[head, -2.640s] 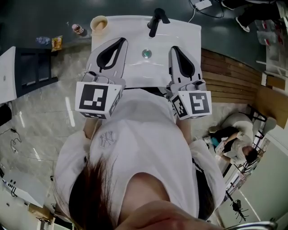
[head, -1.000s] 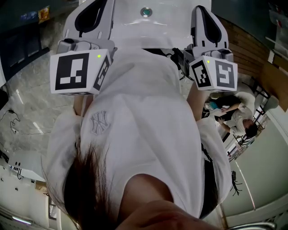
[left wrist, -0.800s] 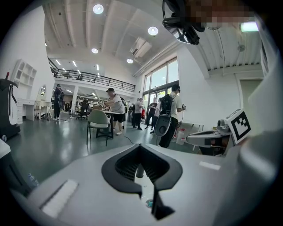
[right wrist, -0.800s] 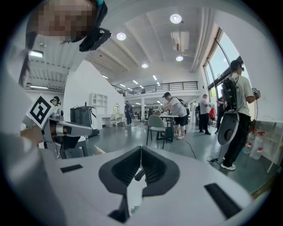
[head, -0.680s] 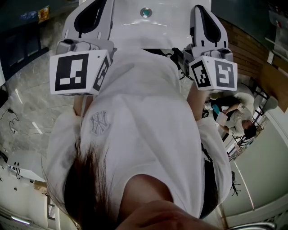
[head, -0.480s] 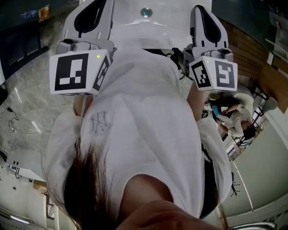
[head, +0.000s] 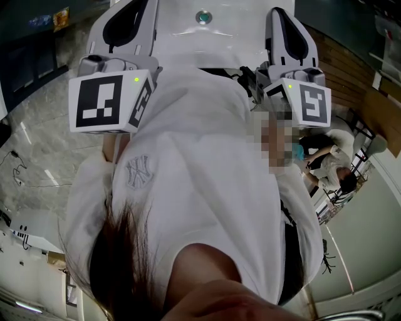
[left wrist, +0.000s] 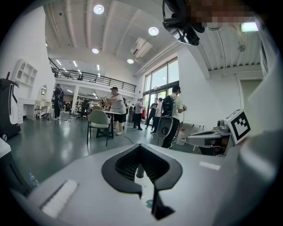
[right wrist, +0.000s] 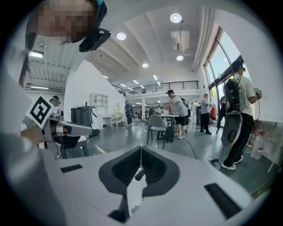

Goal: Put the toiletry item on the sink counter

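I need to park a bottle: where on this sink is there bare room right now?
Bare white sink shows between the left tool and right tool, around the drain. Both tools cover its side edges; the rest is out of view.

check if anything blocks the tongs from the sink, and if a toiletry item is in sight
Nothing visible blocks them. The left tongs and right tongs are shut and empty over the white sink, bare around its drain. No toiletry item shows in any view.
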The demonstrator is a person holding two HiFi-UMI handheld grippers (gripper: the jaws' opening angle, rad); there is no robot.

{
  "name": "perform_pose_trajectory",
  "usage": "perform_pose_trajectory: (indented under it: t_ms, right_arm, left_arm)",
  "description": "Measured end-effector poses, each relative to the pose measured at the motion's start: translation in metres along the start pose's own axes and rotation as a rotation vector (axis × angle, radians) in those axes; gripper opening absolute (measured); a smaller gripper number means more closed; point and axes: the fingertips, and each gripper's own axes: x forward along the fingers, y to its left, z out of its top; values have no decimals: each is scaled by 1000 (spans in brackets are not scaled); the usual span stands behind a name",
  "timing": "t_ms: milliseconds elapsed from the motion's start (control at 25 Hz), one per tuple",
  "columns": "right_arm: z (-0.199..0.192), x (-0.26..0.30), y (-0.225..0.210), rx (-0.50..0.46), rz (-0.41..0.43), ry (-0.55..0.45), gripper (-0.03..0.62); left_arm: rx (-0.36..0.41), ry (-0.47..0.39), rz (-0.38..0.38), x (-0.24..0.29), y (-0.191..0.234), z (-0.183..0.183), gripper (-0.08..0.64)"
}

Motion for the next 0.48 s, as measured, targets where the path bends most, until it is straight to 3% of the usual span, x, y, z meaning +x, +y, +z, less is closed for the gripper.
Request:
perform_pose_trajectory:
  t_ms: [480]
  right_arm:
    - [-2,0,2,2,-7,5,11]
  left_arm:
    - [2,3,-1,-1,3,-1,9]
